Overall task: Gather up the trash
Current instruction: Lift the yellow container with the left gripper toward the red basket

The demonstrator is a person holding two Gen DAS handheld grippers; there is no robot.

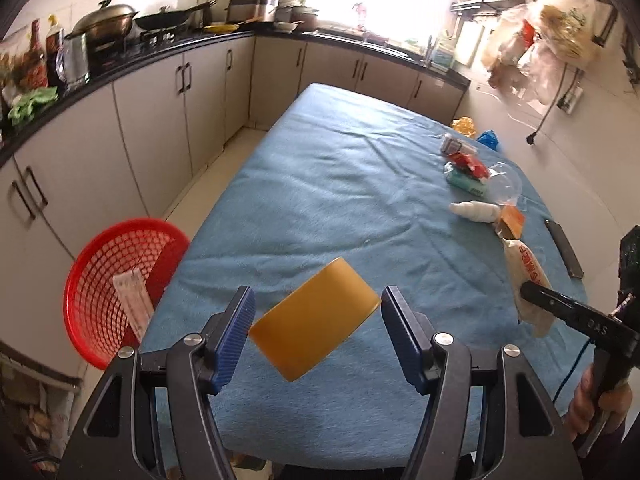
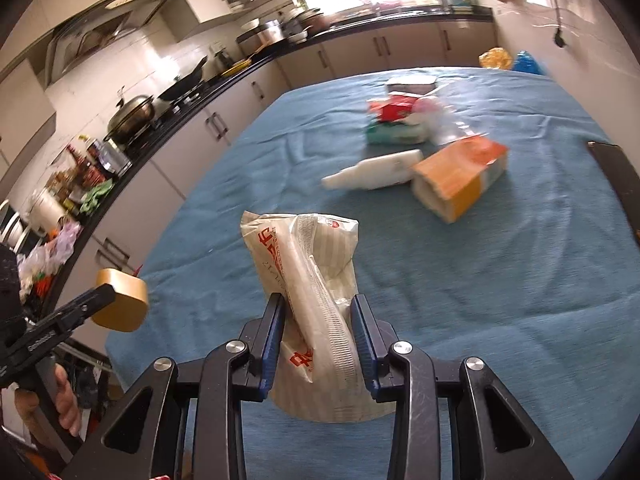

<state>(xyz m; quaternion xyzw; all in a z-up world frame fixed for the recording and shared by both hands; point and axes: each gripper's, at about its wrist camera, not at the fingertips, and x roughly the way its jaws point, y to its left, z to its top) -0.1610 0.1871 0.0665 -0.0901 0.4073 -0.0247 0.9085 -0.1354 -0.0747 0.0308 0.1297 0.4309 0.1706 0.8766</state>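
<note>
- left tool (image 1: 316,326): blue ribbed pads set about half open. A glossy mustard-yellow roll of tape (image 1: 314,320) sits tilted between them. One pad touches its lower corner, and the right-wrist view shows it riding on that tool, so I'd call it gripped.
- the red plastic mesh basket (image 1: 90,280) is just off the left table edge, down and left of that tool, with a flat white packet (image 1: 132,304) already leaning inside. The left hand is clearly the nearer one, so the drop is a short swing left.
- the table (image 1: 340,184) has a soft, wrinkled blue cloth.
- right tool (image 2: 318,336): pads narrowed onto a crinkly white plastic wrapper with red print (image 2: 308,280), long axis pointing away from the fingers. It has the whole table to cross.
- still lying out on the right: a white plastic bottle (image 2: 374,174) on its side, an orange cardboard carton (image 2: 460,178), and a blurry pile of wrappers (image 2: 400,120) beyond.
</note>
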